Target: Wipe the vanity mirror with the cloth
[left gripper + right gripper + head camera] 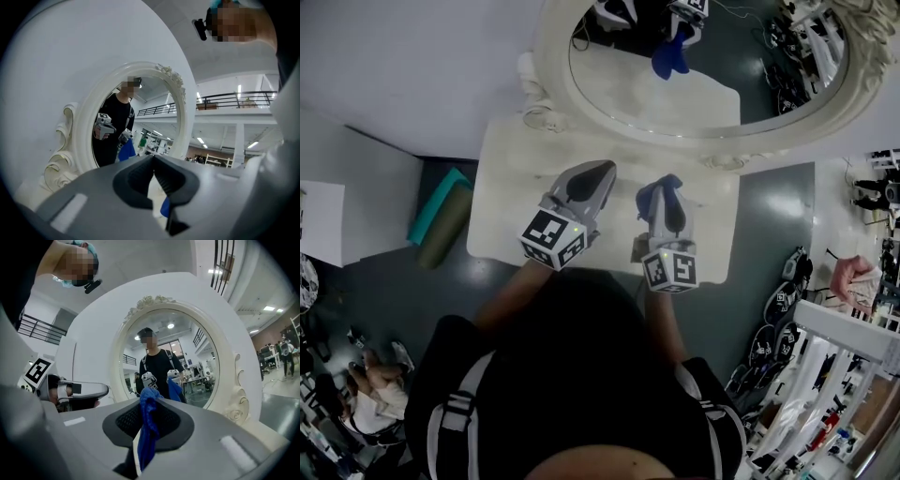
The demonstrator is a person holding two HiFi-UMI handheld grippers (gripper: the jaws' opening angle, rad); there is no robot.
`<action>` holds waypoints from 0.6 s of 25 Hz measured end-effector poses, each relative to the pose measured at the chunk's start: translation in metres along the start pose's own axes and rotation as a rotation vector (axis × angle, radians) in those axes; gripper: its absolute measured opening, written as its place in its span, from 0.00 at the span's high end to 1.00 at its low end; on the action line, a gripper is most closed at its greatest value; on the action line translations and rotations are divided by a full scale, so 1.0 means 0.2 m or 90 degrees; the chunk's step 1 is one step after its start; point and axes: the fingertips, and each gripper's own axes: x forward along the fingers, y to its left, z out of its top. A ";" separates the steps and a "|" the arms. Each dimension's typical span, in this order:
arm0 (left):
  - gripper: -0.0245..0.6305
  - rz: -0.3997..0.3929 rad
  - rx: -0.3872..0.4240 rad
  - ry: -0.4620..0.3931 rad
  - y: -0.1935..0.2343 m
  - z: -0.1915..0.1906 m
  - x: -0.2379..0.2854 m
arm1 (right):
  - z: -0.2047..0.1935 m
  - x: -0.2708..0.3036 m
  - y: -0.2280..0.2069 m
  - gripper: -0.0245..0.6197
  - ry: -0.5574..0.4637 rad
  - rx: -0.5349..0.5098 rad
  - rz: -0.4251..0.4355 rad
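Right gripper [149, 405]: we have its jaws clamped on the blue cloth [147, 430], which is pinched between the pads. A tuft stands above the tips and the rest hangs down below them.
Cloth position: in the head view it pokes out ahead of the right gripper, over the white vanity table [514, 192] and short of the glass. We see no contact with the mirror.
Left gripper [153, 165]: its jaws are closed together with nothing held between them. The blue glimpsed low in the gap looks to us like the cloth beyond it, not something in its grip.
Both grippers: we hold them side by side above the table top, near each other but apart, both aimed at the mirror.
Vanity mirror [174, 359]: it is oval with a white carved frame and stands at the back of the table against the wall. Its glass reflects us and both grippers, cloth included.
Done so far: the cloth is in hand and pointed at the glass.
Left to do: as we judge it, all of the wiping. The cloth must be brought forward and up onto the glass, then swept across it.
Glass condition: we cannot make out smears or wiped patches.
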 end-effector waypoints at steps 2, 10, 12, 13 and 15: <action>0.95 -0.001 0.001 0.003 0.00 -0.01 0.01 | -0.01 0.00 -0.01 0.90 0.009 0.004 -0.007; 0.95 0.004 0.008 0.004 -0.01 -0.01 0.01 | -0.01 0.00 0.00 0.90 0.012 -0.003 0.002; 0.95 0.005 0.009 0.004 -0.01 -0.01 0.01 | -0.01 0.01 0.01 0.90 0.014 -0.004 0.007; 0.95 0.006 0.009 0.004 -0.01 -0.01 0.02 | -0.01 0.01 0.01 0.90 0.015 -0.005 0.008; 0.95 0.007 0.009 0.005 -0.01 -0.01 0.02 | 0.00 0.02 0.02 0.90 0.018 -0.007 0.010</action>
